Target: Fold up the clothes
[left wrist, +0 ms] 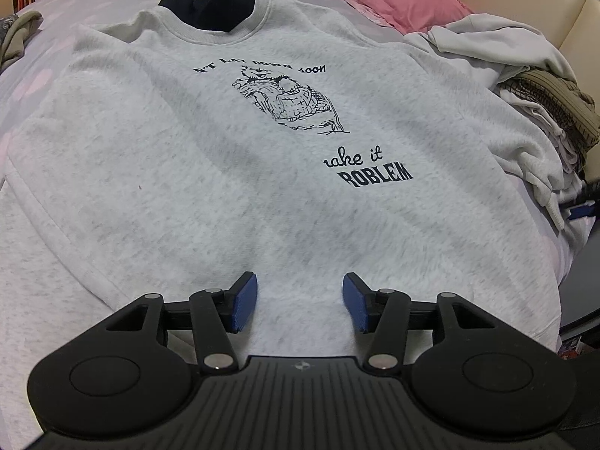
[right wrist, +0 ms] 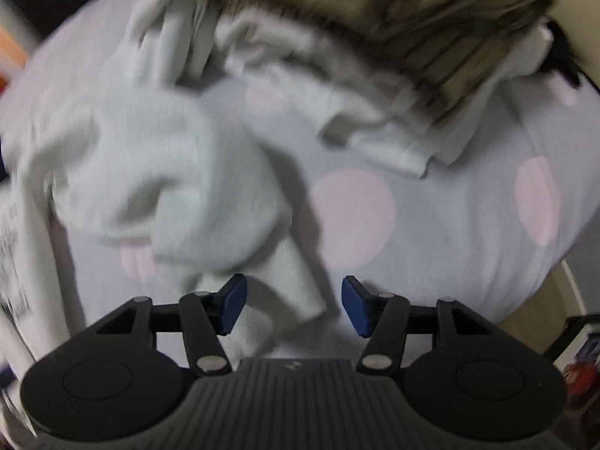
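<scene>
Now the grey sweatshirt (left wrist: 232, 157) lies flat, front up, on the bed (right wrist: 450, 225), its collar far from the left gripper (left wrist: 300, 300) and its hem nearest. That gripper hovers open over the lower middle of the body, holding nothing. The sleeve (right wrist: 180, 187) lies bunched out to the side, its cuff end reaching between the pads of the right gripper (right wrist: 292, 303), which stand apart and do not press it. So the right hand seems the nearer one for folding the sleeve inward.

The right wrist view is motion-blurred: the sweatshirt's sleeve (right wrist: 180, 187) and the clothes pile (right wrist: 431, 56) beyond it lose detail. On the sweatshirt (left wrist: 225, 172), folds hide the first letters of the print (left wrist: 369, 168).
</scene>
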Demonstrator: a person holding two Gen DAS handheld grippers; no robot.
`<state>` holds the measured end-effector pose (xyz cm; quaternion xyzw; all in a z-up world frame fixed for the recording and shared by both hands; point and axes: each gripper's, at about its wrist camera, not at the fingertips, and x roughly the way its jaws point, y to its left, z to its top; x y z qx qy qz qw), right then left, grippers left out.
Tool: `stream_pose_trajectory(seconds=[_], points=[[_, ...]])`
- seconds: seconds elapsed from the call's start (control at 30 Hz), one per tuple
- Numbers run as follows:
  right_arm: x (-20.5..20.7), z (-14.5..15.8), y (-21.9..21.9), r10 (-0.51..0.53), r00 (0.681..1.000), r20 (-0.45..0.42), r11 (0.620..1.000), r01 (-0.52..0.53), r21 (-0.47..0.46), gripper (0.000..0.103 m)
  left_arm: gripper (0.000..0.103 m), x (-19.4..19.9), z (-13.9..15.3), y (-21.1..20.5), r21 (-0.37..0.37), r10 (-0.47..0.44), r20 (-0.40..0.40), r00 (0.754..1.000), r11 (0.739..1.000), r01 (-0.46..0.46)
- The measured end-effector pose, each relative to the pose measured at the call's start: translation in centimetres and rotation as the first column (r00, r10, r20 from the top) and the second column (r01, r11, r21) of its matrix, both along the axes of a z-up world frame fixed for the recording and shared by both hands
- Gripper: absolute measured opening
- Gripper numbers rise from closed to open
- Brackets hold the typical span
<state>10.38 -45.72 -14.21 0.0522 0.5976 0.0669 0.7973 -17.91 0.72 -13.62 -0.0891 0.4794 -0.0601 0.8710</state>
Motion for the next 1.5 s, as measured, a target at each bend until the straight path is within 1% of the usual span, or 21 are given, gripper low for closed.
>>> stream_pose_trajectory(seconds=[0.03, 0.07, 0.1, 0.13, 0.2, 0.23, 0.33, 0.47, 0.57, 0.67, 0.73, 0.8, 0.87, 0.9, 1.07, 1.2, 1.3, 1.33, 1.37, 1.4, 1.5], points=[[0.1, 0.3, 0.4, 0.020, 1.000, -0.011, 1.000, -0.020, -0.017, 0.004, 0.049, 0.0, 0.0, 0.0, -0.004, 0.004, 0.001, 1.000, 1.000, -0.004], [0.2, 0.9, 0.8, 0.038, 0.999, -0.013, 0.999, -0.038, -0.032, 0.004, 0.049, 0.0, 0.0, 0.1, -0.009, 0.011, 0.001, 1.000, 1.000, -0.011], [0.2, 2.1, 1.2, 0.057, 0.998, 0.020, 0.998, -0.056, -0.037, 0.004, 0.049, 0.0, 0.1, 0.1, -0.013, 0.020, 0.000, 1.000, 1.000, -0.020], [-0.2, 4.0, 1.9, 0.077, 0.994, 0.078, 0.996, -0.073, -0.048, 0.004, 0.049, 0.0, 0.3, 0.0, -0.017, 0.025, -0.001, 1.000, 1.000, -0.025], [-1.0, 8.0, 3.2, 0.118, 0.972, 0.203, 0.992, -0.104, -0.076, 0.004, 0.048, 0.1, 0.7, -0.4, -0.024, 0.018, 0.000, 1.000, 1.000, -0.018], [-1.4, 10.0, 3.9, 0.139, 0.955, 0.263, 0.989, -0.119, -0.092, 0.004, 0.048, 0.1, 0.9, -0.6, -0.026, 0.007, 0.004, 1.000, 1.000, -0.007], [-3.2, 15.3, 6.1, 0.175, 0.883, 0.437, 0.982, -0.190, -0.010, 0.004, 0.048, 0.0, 2.1, -1.4, -0.022, -0.016, 0.028, 0.999, 1.000, 0.017], [-4.8, 19.7, 9.7, 0.212, 0.793, 0.571, 0.939, -0.327, 0.106, 0.004, 0.048, -0.5, 4.5, -1.9, -0.057, -0.029, 0.103, 0.994, 0.998, 0.035], [-5.4, 21.4, 12.9, 0.265, 0.749, 0.607, 0.899, -0.419, 0.124, 0.004, 0.048, -0.7, 6.6, -2.0, -0.080, -0.037, 0.168, 0.985, 0.995, 0.051], [-6.2, 21.8, 16.6, 0.352, 0.722, 0.596, 0.849, -0.514, 0.122, 0.004, 0.048, -0.6, 8.9, -2.2, -0.110, -0.047, 0.248, 0.968, 0.991, 0.076], [-6.9, 21.6, 19.3, 0.421, 0.701, 0.575, 0.811, -0.575, 0.107, 0.004, 0.048, -0.7, 10.5, -2.8, -0.120, -0.066, 0.313, 0.948, 0.987, 0.108], [-7.8, 21.1, 21.8, 0.481, 0.683, 0.549, 0.779, -0.621, 0.090, 0.004, 0.052, -0.9, 12.0, -3.9, -0.090, -0.091, 0.376, 0.922, 0.987, 0.135], [-8.2, 20.7, 23.5, 0.515, 0.682, 0.520, 0.757, -0.646, 0.097, 0.005, 0.060, -1.1, 13.0, -5.1, -0.047, -0.119, 0.423, 0.898, 0.987, 0.153], [-8.4, 20.3, 24.1, 0.521, 0.687, 0.506, 0.751, -0.651, 0.110, 0.005, 0.063, -1.1, 13.4, -5.9, -0.022, -0.133, 0.441, 0.888, 0.987, 0.159], [-8.8, 19.1, 25.5, 0.515, 0.740, 0.433, 0.737, -0.640, 0.218, 0.005, 0.063, -0.9, 13.7, -9.3, 0.090, -0.217, 0.464, 0.859, 0.976, 0.198], [-8.7, 18.6, 25.8, 0.496, 0.772, 0.397, 0.728, -0.619, 0.296, 0.005, 0.063, -0.6, 13.4, -11.7, 0.180, -0.258, 0.462, 0.849, 0.964, 0.194], [-8.7, 18.4, 26.1, 0.497, 0.777, 0.386, 0.716, -0.619, 0.322, 0.005, 0.061, 0.1, 13.4, -12.5, 0.214, -0.231, 0.472, 0.851, 0.966, 0.144], [-8.8, 18.4, 26.2, 0.496, 0.777, 0.387, 0.715, -0.619, 0.325, 0.005, 0.056, 0.3, 13.4, -12.7, 0.226, -0.222, 0.476, 0.851, 0.966, 0.127], [-8.8, 18.4, 26.1, 0.495, 0.777, 0.388, 0.715, -0.618, 0.326, 0.005, 0.028, 0.6, 13.5, -12.8, 0.219, -0.216, 0.480, 0.850, 0.968, 0.122], [-8.8, 18.4, 26.1, 0.494, 0.777, 0.390, 0.715, -0.618, 0.327, 0.005, 0.004, 1.0, 13.6, -12.5, 0.186, -0.208, 0.479, 0.853, 0.973, 0.133], [-8.5, 18.6, 25.5, 0.467, 0.782, 0.413, 0.720, -0.607, 0.336, 0.005, 0.003, 2.5, 14.1, -11.1, 0.073, -0.155, 0.469, 0.869, 0.988, 0.136]])
